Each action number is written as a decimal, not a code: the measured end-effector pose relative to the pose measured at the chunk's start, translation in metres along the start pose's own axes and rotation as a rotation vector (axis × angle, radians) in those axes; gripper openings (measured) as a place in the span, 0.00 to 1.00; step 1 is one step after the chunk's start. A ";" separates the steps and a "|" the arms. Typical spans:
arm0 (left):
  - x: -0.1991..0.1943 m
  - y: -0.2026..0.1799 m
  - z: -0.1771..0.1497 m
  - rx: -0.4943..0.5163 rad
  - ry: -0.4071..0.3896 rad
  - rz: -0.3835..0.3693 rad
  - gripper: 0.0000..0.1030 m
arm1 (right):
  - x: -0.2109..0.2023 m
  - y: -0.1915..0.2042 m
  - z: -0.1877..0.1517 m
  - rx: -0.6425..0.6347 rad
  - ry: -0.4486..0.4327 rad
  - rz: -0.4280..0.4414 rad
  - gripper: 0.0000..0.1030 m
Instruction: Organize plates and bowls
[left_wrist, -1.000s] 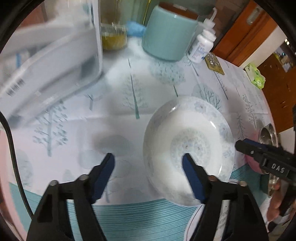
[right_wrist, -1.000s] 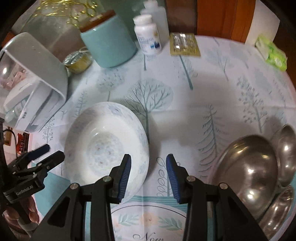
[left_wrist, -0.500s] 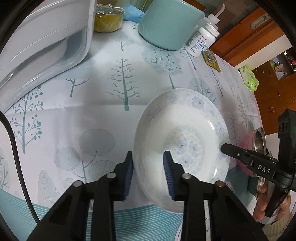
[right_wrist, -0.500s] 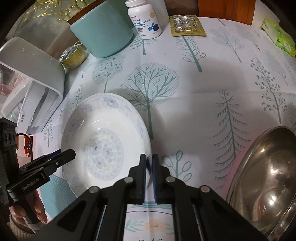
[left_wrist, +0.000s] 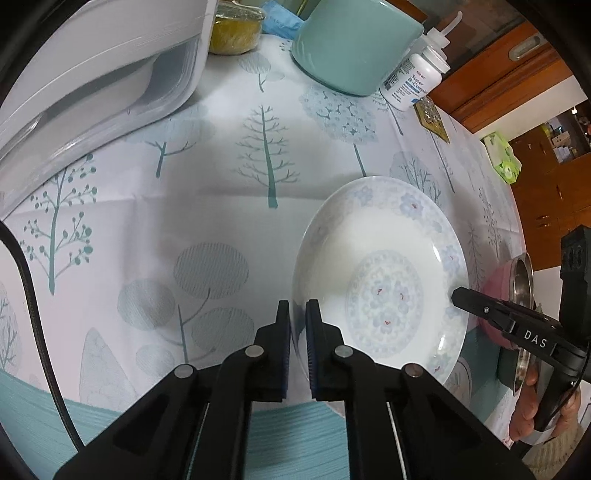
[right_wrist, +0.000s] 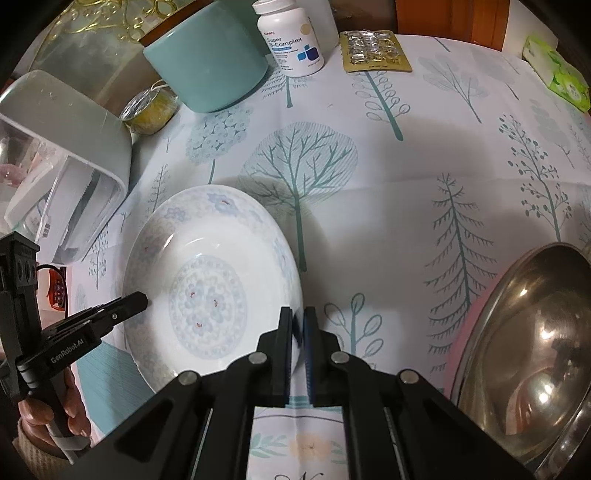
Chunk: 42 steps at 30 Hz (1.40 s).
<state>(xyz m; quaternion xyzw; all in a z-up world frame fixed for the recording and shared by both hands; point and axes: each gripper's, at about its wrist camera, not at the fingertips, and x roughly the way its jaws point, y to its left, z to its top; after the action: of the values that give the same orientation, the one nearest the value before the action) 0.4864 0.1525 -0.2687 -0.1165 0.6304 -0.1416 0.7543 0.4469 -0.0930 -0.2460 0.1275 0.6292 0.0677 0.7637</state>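
Tabletop (right_wrist: 424, 206): covered with a white cloth printed with teal trees; it carries all the items below.
Steel bowls (right_wrist: 528, 339): a nest of shiny stainless-steel bowls sits at the right edge of the right wrist view, well apart from the plate and not touched by either tool.
Plate (left_wrist: 380, 280): a deep white porcelain plate with a pale blue floral rim and centre medallion rests on the cloth, between the two tools.
Left gripper (left_wrist: 298, 317): its fingers have just been closing and now pinch the left rim of the plate, one finger inside, one outside.
Right gripper (right_wrist: 298, 325): its fingers have just been closing and now clamp the opposite, right rim of the plate in the same manner.
Background items: a teal ceramic canister (right_wrist: 207, 62) and a white supplement bottle (right_wrist: 291, 40) stand at the far edge, clear of the work.
Task progress: early, by judgement. Both grips are made, but the plate appears not yet lifted.
Remaining: lift and place the plate; sort the steel bowls. No finished stack is visible.
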 end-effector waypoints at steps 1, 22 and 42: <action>-0.003 0.000 -0.003 0.000 0.000 -0.003 0.05 | -0.001 -0.001 -0.002 0.000 0.003 0.004 0.05; -0.149 -0.049 -0.188 0.009 0.025 -0.020 0.05 | -0.120 0.019 -0.150 -0.102 0.032 0.095 0.05; -0.139 -0.038 -0.420 -0.183 0.008 0.078 0.06 | -0.110 0.017 -0.340 -0.379 0.166 0.148 0.06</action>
<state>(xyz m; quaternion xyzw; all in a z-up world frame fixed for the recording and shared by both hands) 0.0472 0.1683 -0.2025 -0.1597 0.6478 -0.0546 0.7429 0.0934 -0.0689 -0.1975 0.0214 0.6548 0.2509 0.7126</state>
